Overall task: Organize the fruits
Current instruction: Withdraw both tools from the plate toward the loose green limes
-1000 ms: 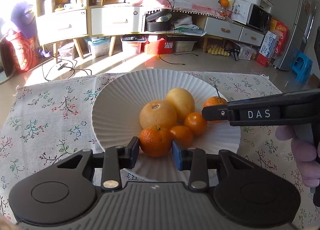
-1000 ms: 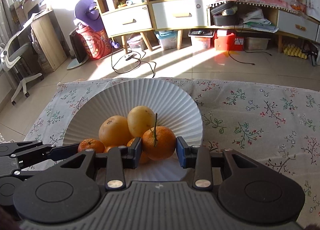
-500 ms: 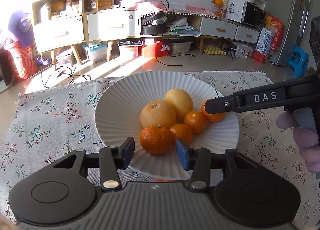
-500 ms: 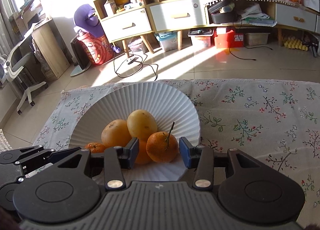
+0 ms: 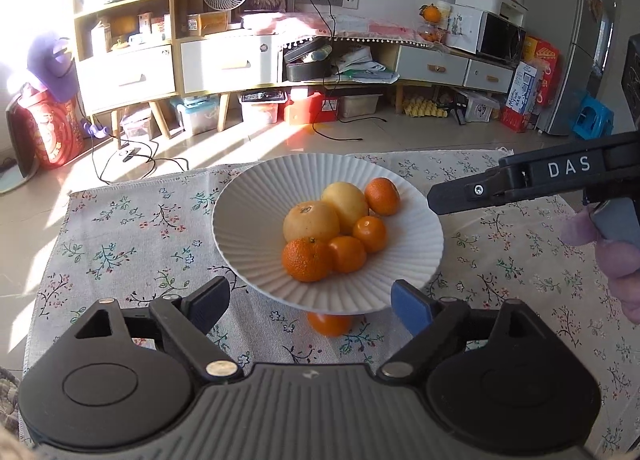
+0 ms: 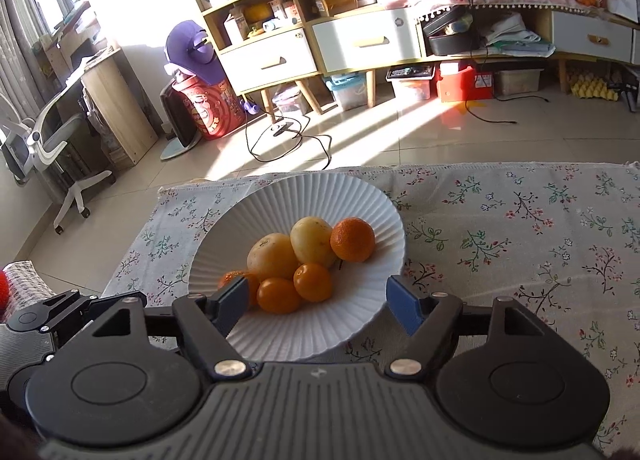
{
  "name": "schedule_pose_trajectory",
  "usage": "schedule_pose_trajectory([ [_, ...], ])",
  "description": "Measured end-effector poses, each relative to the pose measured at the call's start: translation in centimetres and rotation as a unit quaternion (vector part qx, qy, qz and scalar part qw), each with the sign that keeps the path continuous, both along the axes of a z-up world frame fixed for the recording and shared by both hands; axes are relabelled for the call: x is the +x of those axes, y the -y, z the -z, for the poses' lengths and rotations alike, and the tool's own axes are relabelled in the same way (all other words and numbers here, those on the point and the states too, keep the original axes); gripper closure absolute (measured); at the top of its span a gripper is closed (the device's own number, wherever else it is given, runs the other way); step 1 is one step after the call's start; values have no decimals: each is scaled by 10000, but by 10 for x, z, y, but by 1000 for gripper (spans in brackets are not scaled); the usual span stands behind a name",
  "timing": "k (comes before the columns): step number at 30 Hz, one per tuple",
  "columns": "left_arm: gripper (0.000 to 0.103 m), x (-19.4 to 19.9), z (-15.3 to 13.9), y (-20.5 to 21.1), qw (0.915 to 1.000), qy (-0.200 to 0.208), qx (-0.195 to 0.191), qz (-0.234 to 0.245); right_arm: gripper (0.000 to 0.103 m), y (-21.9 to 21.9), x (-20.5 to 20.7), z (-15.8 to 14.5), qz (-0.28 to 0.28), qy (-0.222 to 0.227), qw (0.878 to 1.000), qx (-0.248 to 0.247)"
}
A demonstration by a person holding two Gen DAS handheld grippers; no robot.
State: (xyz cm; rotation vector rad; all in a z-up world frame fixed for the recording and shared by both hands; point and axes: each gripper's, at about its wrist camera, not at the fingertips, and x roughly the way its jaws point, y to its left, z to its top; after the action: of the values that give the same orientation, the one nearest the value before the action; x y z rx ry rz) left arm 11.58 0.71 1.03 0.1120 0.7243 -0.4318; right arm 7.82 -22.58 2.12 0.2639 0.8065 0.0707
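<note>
- As both sets of jaws were opening, the left gripper (image 5: 310,302), a second before closed around a rough-skinned mandarin (image 5: 307,260), stood wide apart and empty short of the white ribbed bowl (image 5: 248,220) on the floral cloth (image 5: 120,228).
- The right gripper (image 6: 316,300), which had clasped a stemmed mandarin (image 6: 352,240), was likewise spread and holding nothing.
- Both fruits lay released among six in the bowl, suggesting that placement was done.
- One orange fruit (image 5: 329,323) showed only partly under the bowl's near rim; the right gripper's hand (image 5: 616,260) was cut off at the frame's edge.
</note>
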Motion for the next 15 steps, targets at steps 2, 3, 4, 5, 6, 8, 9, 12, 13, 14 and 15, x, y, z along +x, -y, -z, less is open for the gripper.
schedule_pose_trajectory([
  [2,14,-6,-1,-3,10000,-37,57,-17,23,-2,-5,-2,-15,4,10000,-7],
  [3,12,-8,-1,-4,9999,-47,100,-27,22,-4,-8,-3,-29,-4,10000,-20],
  [4,10,-12,-1,-5,9998,-45,163,-49,19,-6,-11,-3,-40,-16,10000,-39],
  [5,9,-15,-1,-8,9997,-43,213,-64,17,-8,-12,-3,-46,-24,10000,-55],
  [6,8,-17,-1,-9,9997,-47,246,-75,16,-10,-16,-2,-67,-36,9999,-81],
  [8,6,-23,1,-13,9994,-76,308,-136,15,-13,-20,-2,-104,-69,9998,-128],
  [9,5,-25,1,-15,9993,-98,335,-163,14,-14,-23,-1,-118,-83,9998,-153],
  [12,4,-33,4,-20,9988,-139,407,-243,12,-18,-29,1,-141,-104,9997,-193],
  [13,4,-35,5,-22,9986,-160,421,-270,11,-19,-32,3,-143,-107,9997,-191],
  [14,4,-37,7,-24,9985,-186,424,-296,9,-20,-34,4,-149,-114,9997,-182],
  [15,4,-40,10,-26,9983,-218,422,-325,9,-22,-38,7,-165,-127,9996,-173],
])
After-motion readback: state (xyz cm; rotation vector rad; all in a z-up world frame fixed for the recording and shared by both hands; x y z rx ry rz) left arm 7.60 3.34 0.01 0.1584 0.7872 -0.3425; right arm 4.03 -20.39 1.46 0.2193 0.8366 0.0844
